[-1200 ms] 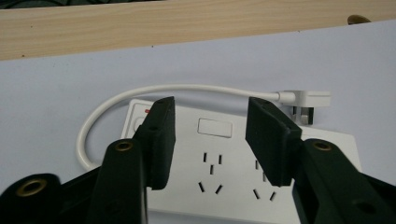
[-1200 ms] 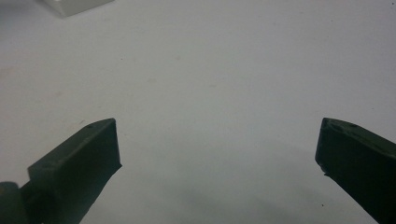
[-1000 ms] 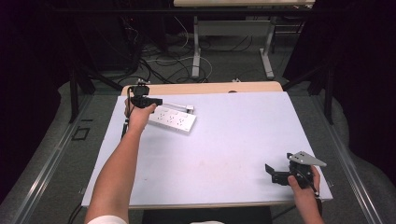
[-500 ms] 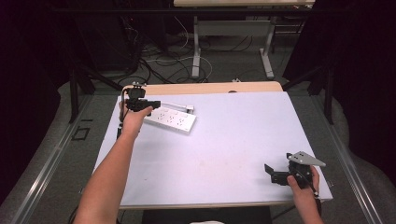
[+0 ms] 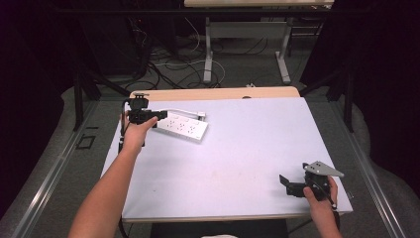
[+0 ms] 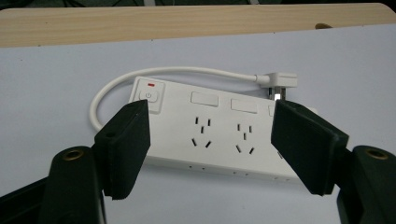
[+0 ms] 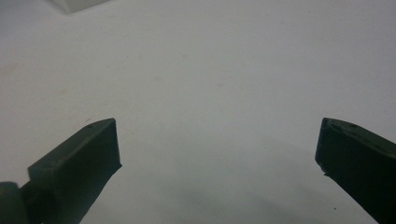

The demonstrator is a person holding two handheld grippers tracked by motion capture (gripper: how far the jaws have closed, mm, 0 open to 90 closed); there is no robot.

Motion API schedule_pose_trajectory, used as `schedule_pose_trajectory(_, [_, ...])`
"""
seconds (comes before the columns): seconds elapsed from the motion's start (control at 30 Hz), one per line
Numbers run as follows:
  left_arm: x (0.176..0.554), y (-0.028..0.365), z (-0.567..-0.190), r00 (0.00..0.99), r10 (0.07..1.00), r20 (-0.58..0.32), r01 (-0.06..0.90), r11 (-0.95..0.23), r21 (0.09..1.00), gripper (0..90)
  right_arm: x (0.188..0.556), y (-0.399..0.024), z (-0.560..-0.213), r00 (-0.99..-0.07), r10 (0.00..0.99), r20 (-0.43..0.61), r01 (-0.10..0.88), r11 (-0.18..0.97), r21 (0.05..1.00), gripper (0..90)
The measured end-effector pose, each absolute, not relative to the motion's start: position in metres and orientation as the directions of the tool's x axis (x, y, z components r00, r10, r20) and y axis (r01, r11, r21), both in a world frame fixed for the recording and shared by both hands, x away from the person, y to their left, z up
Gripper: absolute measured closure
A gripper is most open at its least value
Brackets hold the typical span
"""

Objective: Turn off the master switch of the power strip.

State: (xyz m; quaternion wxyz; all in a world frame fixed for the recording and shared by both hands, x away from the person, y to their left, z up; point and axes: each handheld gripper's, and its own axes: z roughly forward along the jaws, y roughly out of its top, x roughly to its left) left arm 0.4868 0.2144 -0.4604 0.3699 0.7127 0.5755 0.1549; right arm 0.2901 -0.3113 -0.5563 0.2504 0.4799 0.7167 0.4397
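Fingers [image 6: 123,149] on the left gripper [image 5: 146,116] stand apart, and they have just been opening wider, with the white power strip [image 6: 219,133] lying in the gap between them but neither pad pressing on it. That strip sits flat on the table [image 5: 247,148], up at the far left of the pale top, just to the right of the left gripper in the high view. From the left gripper view you can see its power button with a red mark at the left end, two sets of socket holes along the face, and its short white cable [image 6: 107,91] looping round the far side to a plug [image 6: 278,81] that rests by the strip's right end. Over at the near right corner, the right gripper [image 5: 297,187] is held low above the table in the person's right hand [image 5: 319,201], well apart from the strip. Its fingers [image 7: 81,163] are spread wide, with nothing but bare table surface between them. A wooden edge [image 5: 213,93] runs along the table's far side.
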Motion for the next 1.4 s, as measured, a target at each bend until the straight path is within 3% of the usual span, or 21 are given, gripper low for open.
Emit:
schedule_pose_trajectory(0.33, [0.468,0.215,-0.459,0.342,0.911,-0.229,0.694,-0.081,0.715,13.8,0.290,-0.311,-0.557,-0.417,0.907,0.064,0.470,0.154,0.869,0.0])
schedule_pose_trajectory(0.47, [0.461,0.213,-0.456,0.369,0.897,-0.243,0.681,-0.083,0.728,0.8,0.291,-0.311,-0.557,-0.419,0.906,0.053,0.461,0.162,0.873,0.0])
schedule_pose_trajectory(1.4, [0.398,0.195,-0.458,0.492,0.838,-0.234,0.619,-0.148,0.772,0.7,0.289,-0.309,-0.556,-0.422,0.905,0.055,0.474,0.169,0.864,0.0])
